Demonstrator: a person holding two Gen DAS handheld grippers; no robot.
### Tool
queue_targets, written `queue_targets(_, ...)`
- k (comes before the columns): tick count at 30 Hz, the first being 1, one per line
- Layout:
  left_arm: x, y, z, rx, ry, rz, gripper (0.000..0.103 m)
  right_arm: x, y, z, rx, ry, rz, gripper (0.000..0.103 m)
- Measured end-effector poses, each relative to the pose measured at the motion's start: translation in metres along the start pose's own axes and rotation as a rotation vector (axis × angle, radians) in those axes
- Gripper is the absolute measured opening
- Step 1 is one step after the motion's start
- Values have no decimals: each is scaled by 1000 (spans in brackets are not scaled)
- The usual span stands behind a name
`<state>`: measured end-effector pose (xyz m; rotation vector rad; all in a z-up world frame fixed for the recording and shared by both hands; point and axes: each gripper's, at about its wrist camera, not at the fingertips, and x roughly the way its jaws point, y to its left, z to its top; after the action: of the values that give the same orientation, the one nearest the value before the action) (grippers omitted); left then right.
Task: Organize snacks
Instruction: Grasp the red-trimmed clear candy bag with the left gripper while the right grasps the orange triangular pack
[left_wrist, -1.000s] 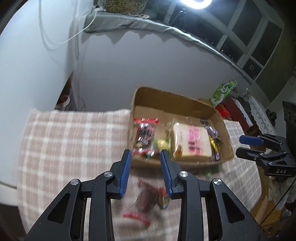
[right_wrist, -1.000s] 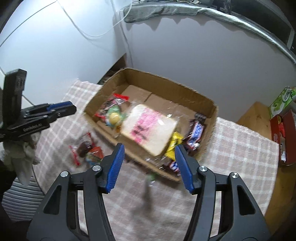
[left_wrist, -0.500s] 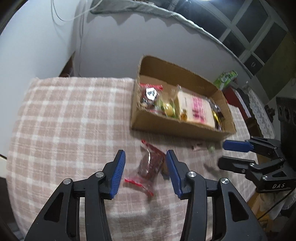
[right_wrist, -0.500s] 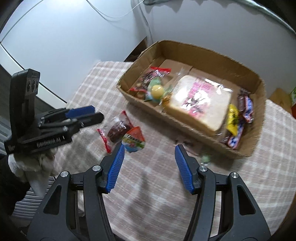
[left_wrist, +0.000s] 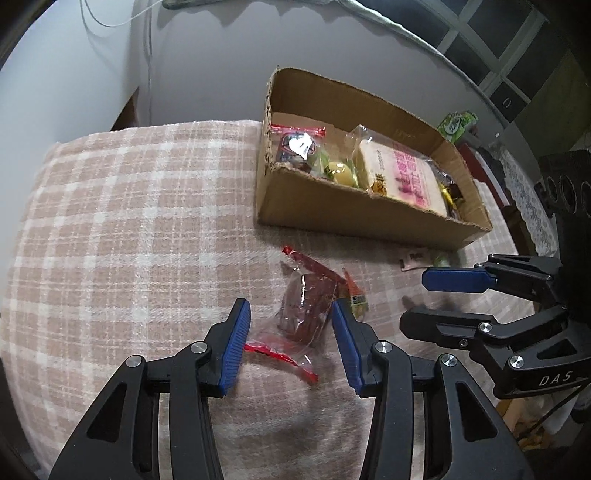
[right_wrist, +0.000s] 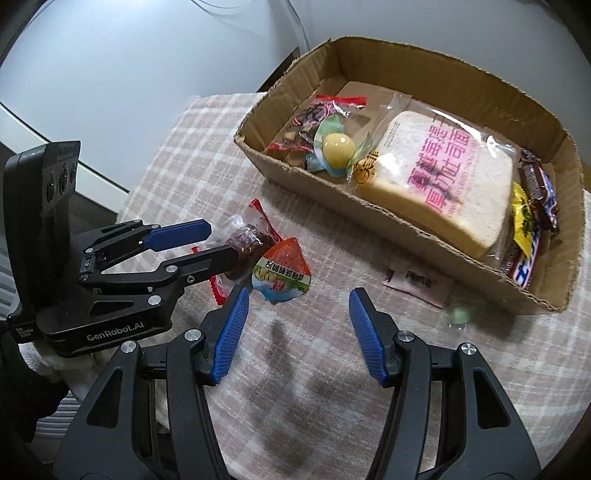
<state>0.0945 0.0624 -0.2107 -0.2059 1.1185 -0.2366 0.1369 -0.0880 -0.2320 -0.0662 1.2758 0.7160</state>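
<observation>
A cardboard box (left_wrist: 332, 210) (right_wrist: 413, 229) on the plaid cloth holds a wrapped bread loaf (right_wrist: 443, 177), a yellow jelly ball (right_wrist: 338, 149), a red-edged snack bag (right_wrist: 317, 114) and chocolate bars (right_wrist: 535, 206). In front of the box lie a clear red-edged packet with a dark snack (left_wrist: 306, 302) (right_wrist: 245, 240) and an orange-topped jelly cup (right_wrist: 282, 275). My left gripper (left_wrist: 291, 339) (right_wrist: 207, 242) is open, its fingers on either side of the dark packet. My right gripper (right_wrist: 297, 328) (left_wrist: 424, 297) is open and empty, just short of the jelly cup.
A small pink sachet (right_wrist: 417, 280) and a small green candy (right_wrist: 458, 315) lie on the cloth beside the box's near wall. The cloth-covered table (left_wrist: 129, 221) ends at a white wall behind. A green carton (left_wrist: 456, 123) stands beyond the box.
Both grippers have moved down and closer to the cloth. The left one now straddles the dark packet; the right one has neared the jelly cup. Both stay open.
</observation>
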Motion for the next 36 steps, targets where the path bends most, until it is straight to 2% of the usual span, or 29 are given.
queue_targets(10,18,-11,5,49,24,-9,46,17,5,5,-29,31,-5,59)
queue_targets(13,21,-9,5,35,24,-24,45,19,4,6,-20,31,0,59)
queue_targets(15,21,-8,5,33,24,-42,42,21,3,7,-17,34,0,59)
queue_targets(16,20,-8,4,37,22,-50,37,22,3,7,-12,38,7,59)
queue_targets(30,10,8,-1,17,-4,6,34,41,14,14,-61,67,-1,59)
queue_targets(33,9,10,-4,14,-5,10,34,47,18,15,-81,66,-19,52)
queue_targets(35,9,10,-5,9,-7,9,34,49,23,15,-110,70,-32,42)
queue_targets(36,9,9,-5,7,-8,9,34,50,26,14,-122,71,-42,42)
